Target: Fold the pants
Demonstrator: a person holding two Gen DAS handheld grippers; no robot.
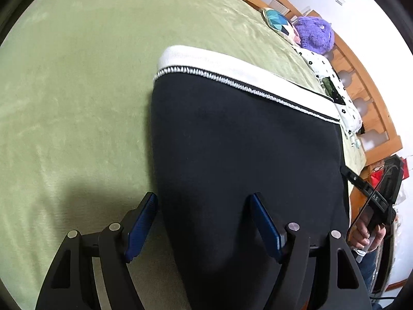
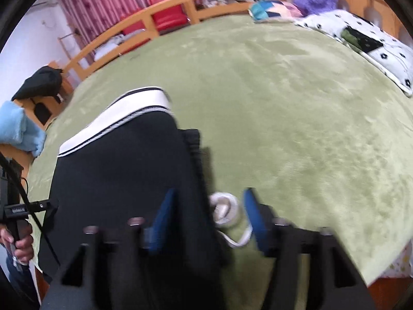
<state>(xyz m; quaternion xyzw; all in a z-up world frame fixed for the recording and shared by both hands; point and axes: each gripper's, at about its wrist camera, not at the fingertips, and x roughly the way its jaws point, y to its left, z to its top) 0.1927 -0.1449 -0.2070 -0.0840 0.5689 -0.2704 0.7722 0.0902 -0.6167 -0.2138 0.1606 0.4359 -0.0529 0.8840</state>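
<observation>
Black pants with a white waistband (image 1: 232,142) lie flat on the green plush bedspread (image 1: 77,103) in your left wrist view, waistband at one o'clock; your left gripper (image 1: 204,206) hangs released over their left edge. Through the right wrist view, your right gripper (image 2: 209,206) gapes over the pants' (image 2: 124,175) right edge and a white drawstring (image 2: 227,211).

Even, soft daylight; the left view is sharp, the right view motion-blurred; fisheye bending and dark corners throughout.
</observation>
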